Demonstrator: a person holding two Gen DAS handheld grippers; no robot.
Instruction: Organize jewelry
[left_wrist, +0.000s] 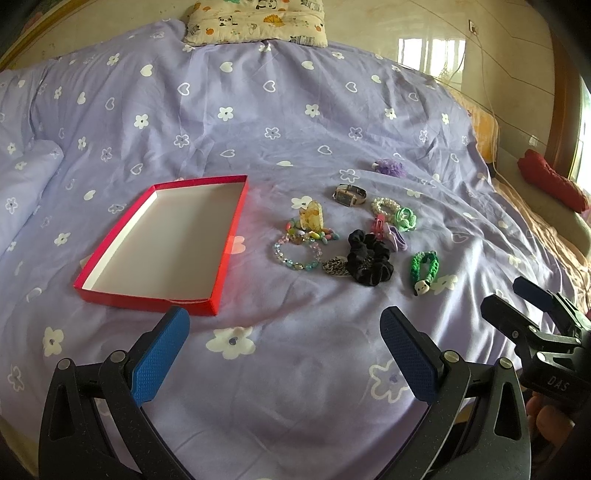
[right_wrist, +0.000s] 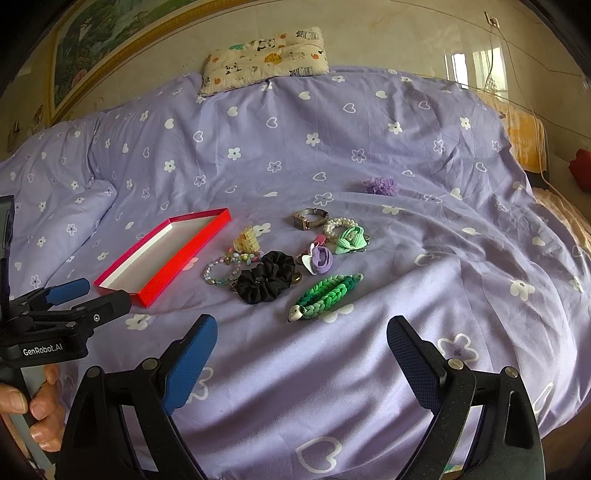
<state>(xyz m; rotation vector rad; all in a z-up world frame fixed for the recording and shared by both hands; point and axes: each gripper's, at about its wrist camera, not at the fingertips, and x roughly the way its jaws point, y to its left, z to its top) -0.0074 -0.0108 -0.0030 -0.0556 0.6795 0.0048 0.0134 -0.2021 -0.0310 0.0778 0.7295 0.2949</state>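
Note:
A shallow red box (left_wrist: 162, 243) with a white inside lies empty on the purple bedspread, also in the right wrist view (right_wrist: 162, 254). Right of it lies a cluster of jewelry: a black scrunchie (left_wrist: 369, 262) (right_wrist: 264, 280), a bead bracelet (left_wrist: 297, 254) (right_wrist: 219, 273), a watch (left_wrist: 349, 194) (right_wrist: 310, 218), a pearl bracelet (left_wrist: 384, 205) (right_wrist: 338, 225), a green braided band (left_wrist: 424, 267) (right_wrist: 325, 295), a yellow claw clip (left_wrist: 312, 218) (right_wrist: 247, 240). My left gripper (left_wrist: 284, 350) is open and empty, near the box's front corner. My right gripper (right_wrist: 301, 362) is open and empty, in front of the green band.
A purple flower scrunchie (left_wrist: 389, 168) (right_wrist: 382, 185) lies apart behind the cluster. A patterned pillow (right_wrist: 264, 61) sits at the headboard. The bed's right edge drops to an orange blanket (left_wrist: 487, 133) and a red cloth (left_wrist: 554, 181).

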